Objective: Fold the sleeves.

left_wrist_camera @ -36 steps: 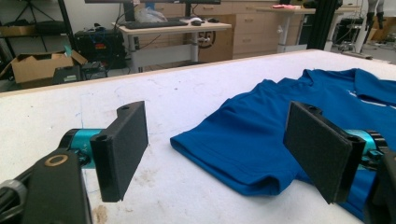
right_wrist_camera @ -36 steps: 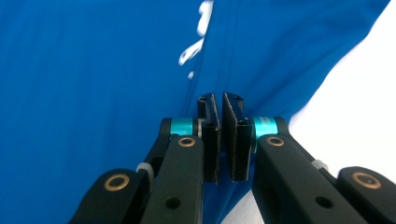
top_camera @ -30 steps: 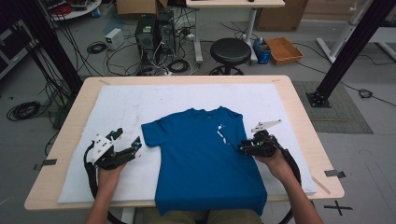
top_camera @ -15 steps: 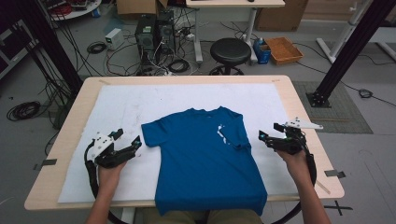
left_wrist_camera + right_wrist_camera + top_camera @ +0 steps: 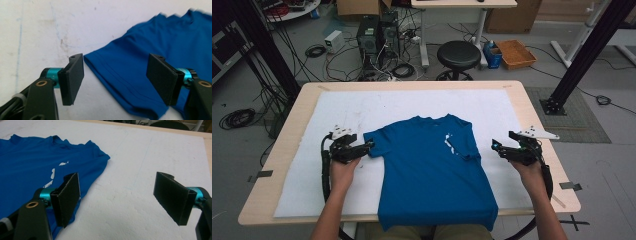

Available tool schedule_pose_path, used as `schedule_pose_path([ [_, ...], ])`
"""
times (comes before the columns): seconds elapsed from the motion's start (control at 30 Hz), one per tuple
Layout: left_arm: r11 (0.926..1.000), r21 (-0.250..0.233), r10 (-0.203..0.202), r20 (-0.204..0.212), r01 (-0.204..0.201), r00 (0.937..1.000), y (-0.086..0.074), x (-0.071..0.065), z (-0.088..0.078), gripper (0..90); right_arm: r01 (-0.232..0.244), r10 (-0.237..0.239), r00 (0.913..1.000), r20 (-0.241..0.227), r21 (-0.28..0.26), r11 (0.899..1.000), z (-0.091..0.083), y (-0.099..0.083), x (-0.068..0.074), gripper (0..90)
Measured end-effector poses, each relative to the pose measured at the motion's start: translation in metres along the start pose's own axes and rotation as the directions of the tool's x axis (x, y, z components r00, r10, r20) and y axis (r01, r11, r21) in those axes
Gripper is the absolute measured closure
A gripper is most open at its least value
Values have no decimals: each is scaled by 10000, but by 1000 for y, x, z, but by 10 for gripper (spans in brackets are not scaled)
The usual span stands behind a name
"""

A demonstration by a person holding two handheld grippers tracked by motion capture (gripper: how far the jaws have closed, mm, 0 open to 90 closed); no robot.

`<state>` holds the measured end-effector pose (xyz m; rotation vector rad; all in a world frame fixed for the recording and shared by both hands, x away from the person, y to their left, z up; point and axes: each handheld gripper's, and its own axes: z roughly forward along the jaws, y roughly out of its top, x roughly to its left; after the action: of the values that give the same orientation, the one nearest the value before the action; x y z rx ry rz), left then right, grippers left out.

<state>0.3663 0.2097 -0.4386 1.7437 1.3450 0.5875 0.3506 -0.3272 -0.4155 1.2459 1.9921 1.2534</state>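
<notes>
T-shirt (image 5: 434,170), blue with a small white print on the chest, lies front-up on the white mat (image 5: 302,185) that covers the tabletop (image 5: 277,150); collar points away from the person, hem hangs slightly over the near edge. Left gripper (image 5: 366,146) sits at the garment's left sleeve (image 5: 117,75); its fingers (image 5: 72,78) have just been closing a little yet stand wide, straddling the sleeve hem without pressing on it, as the left gripper view shows. Right gripper (image 5: 498,148) rests on the mat beside the right sleeve (image 5: 96,157), apart from the cloth; its fingers (image 5: 68,195) have just been opening and stand wide with nothing between them but bare mat. Judged from the layout, the work is folding or arranging the shirt. The right sleeve appears already turned inward, so that side looks narrower; the left sleeve lies spread outward and unfolded. Remaining, by this reading: grasp and fold the left sleeve, then fold the body. The task seems at an early stage.
</notes>
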Motion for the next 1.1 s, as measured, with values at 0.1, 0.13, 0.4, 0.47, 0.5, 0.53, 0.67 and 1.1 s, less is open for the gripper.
schedule_pose_path([
  [0.1, 9982, 596, 100, -519, -69, 9986, 4, -9, 12, 336, -52, 52, 10000, -4, -52, 10000, -1, 0, -1, 210],
  [0.13, 9973, 731, 162, -726, -108, 9972, 5, -11, 15, 358, -29, 29, 10000, 6, -75, 10000, -1, -1, -2, 210],
  [0.4, 9886, 1241, 988, -1063, -854, 9894, 0, -24, 23, 739, -146, 146, 9999, -21, -81, 9999, -3, -2, -4, 210],
  [0.47, 9892, 1214, 950, -1100, -815, 9894, -1, -24, 23, 841, -179, 179, 9998, -24, -73, 9998, -3, -3, -4, 209],
  [0.5, 9916, 1111, 778, -1029, -663, 9916, -2, -23, 22, 841, -179, 179, 9998, -24, -73, 9998, -3, -3, -4, 209],
  [0.53, 9936, 1045, 532, -918, -435, 9944, -2, -20, 22, 865, -215, 215, 9998, -47, -99, 9997, -3, -3, -4, 210],
  [0.67, 9972, 749, 73, -573, -30, 9983, -3, -13, 19, 872, -260, 260, 9997, -11, -145, 9996, -3, -3, -5, 209],
  [1.1, 9776, -1916, 1419, 2966, -867, 9444, 27, -63, 5, 856, -253, 253, 9997, -24, -63, 9997, -1, -4, -4, 210],
])
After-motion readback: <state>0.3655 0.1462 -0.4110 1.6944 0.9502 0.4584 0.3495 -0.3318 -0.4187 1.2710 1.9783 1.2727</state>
